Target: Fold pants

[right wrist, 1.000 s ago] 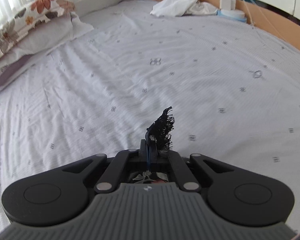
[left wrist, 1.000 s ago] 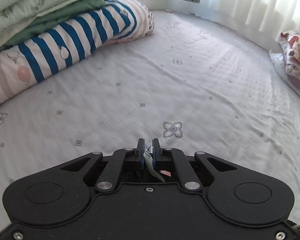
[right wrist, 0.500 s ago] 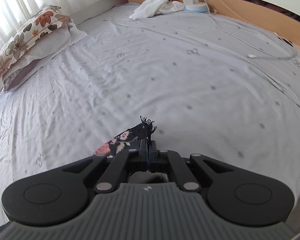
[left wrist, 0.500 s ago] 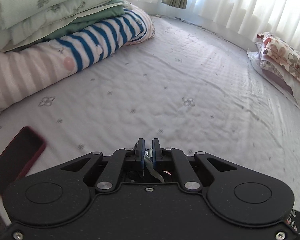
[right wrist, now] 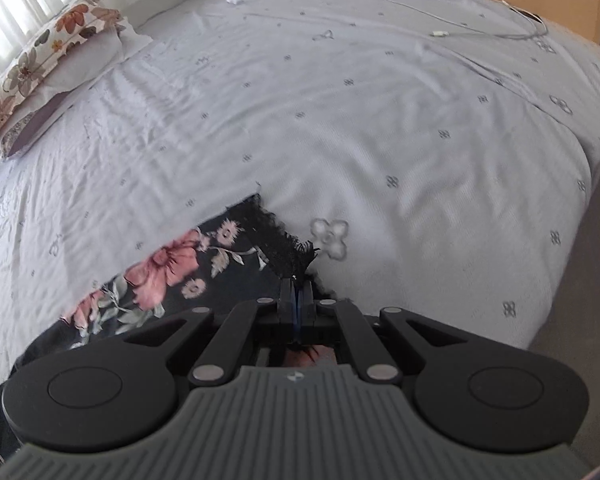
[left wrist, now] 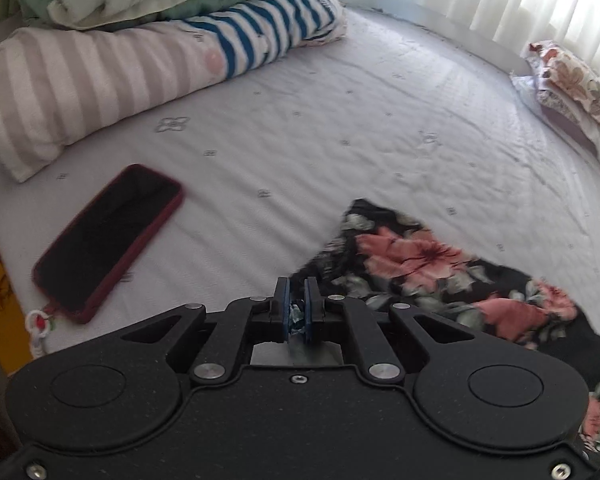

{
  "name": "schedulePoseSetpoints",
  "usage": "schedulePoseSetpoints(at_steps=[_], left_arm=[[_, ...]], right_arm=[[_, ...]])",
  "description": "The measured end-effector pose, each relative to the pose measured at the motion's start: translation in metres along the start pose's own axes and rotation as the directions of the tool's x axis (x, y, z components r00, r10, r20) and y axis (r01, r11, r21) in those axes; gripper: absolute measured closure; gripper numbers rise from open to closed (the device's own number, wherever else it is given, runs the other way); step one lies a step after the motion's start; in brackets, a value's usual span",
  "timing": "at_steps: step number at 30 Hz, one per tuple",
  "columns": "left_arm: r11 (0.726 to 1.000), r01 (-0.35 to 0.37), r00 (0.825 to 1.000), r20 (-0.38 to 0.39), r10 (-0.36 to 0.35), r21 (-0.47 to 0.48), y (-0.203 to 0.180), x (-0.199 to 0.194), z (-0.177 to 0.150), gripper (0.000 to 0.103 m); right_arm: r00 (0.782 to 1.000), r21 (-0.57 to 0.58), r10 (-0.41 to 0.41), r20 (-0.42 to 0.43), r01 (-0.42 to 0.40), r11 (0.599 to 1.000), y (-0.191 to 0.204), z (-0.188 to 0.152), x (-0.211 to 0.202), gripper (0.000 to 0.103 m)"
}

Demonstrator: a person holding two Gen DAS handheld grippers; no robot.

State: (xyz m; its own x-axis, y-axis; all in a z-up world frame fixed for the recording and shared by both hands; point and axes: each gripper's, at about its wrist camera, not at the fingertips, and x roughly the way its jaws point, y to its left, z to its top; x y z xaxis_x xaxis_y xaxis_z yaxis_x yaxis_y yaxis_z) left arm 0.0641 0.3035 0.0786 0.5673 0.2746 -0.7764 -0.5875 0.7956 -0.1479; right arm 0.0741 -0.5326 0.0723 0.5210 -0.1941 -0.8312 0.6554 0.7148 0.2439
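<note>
Left wrist view: the left tool is pinching a bit of fabric, with the floral pants lying on the bed just to its right. A phone is lying to the left.

Right wrist view: the right tool is pinching the pants at their frayed black edge, the cloth spreading leftward over the bed.

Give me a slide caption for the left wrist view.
Left tool pinching floral pants on bed, phone nearby.
</note>
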Motion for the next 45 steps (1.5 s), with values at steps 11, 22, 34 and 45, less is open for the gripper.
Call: schedulePoseSetpoints(at_steps=[11,22,34,45], left_arm=[[0.998,0.008,1.000,-0.003,-0.007,0.058,-0.006,-0.002,-0.008,0.095],[0.990,0.124,0.990,0.065,-0.128,0.064,0.006,-0.071,0.016,0.091],[0.944,0.273,0.941,0.154,-0.302,0.185,0.005,-0.169,0.012,0.060],[0.937,0.290,0.957,-0.038,-0.288,0.195,-0.011,-0.118,-0.043,0.061]], right_arm=[[0.994,-0.081,0.106,0.010,-0.105,0.991,-0.003,-0.006,-0.028,0.034],[0.958,-0.156,0.217,0.186,-0.189,0.969,-0.021,-0.012,-0.146,0.030],[0.913,-0.211,0.333,0.237,-0.286,0.935,-0.031,-0.049,-0.194,0.023],[0.904,-0.571,0.359,0.233,-0.172,0.803,0.047,-0.136,-0.193,0.019]])
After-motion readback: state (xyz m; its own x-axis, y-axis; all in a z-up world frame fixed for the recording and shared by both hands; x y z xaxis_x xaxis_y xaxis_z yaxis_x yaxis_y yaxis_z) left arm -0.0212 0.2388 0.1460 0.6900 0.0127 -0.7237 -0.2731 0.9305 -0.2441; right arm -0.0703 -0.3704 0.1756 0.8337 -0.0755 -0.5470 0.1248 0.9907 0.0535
